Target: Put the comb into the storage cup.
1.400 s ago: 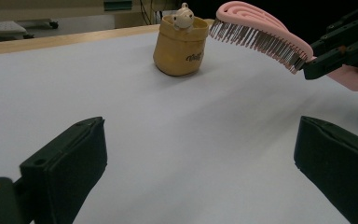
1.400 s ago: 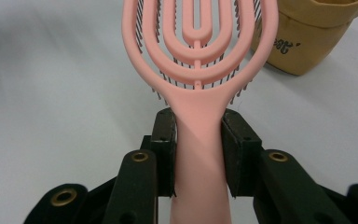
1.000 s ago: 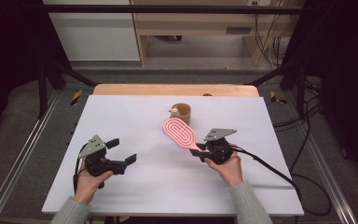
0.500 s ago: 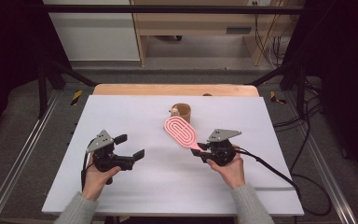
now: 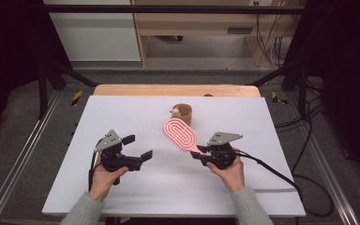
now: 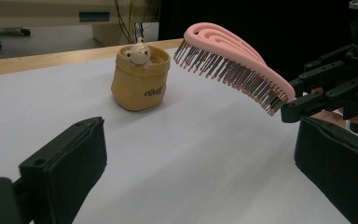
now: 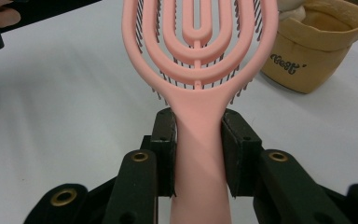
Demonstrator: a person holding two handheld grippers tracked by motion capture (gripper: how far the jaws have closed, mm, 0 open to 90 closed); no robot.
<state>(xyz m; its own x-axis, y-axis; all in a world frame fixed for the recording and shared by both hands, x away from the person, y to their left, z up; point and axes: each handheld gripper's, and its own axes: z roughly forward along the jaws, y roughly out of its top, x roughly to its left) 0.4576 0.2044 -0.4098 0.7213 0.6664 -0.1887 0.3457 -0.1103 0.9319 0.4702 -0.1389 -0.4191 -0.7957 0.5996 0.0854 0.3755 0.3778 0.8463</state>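
On the white table [image 5: 136, 112], seen from the high view: a person works a two-jaw gripper in each hand.

Right gripper [image 5: 196, 153]: at about 4 o'clock of the tabletop's middle, jaws clamped on the handle of a pink plastic hairbrush with an oval, looped open-work head [image 5: 180, 133].

Grip, right gripper view: both black pads press the sides of the brush handle [image 7: 200, 154], just below where the head widens.

Hairbrush: raised off the table, head slanting up toward 11 o'clock from the right gripper; in the left gripper view its dark bristles [image 6: 223, 72] face downward.

Left gripper [image 5: 138, 146]: at about 8 o'clock of the middle, jaws spread wide, nothing between them; it points toward 3 o'clock, at the brush.

Gap between grippers: well apart, bare tabletop between them.

Small tan fabric pouch with a pale toy animal peeking out of it [image 5: 182, 112]: standing upright at 12 o'clock of the brush head, near it but not touching.

Pouch lettering [image 6: 152, 92]: dark writing on the side, too small to read.

Hands: left hand [image 5: 104, 176] and right hand [image 5: 227, 169] each wrap a gripper body, grey sleeves at the bottom edge.
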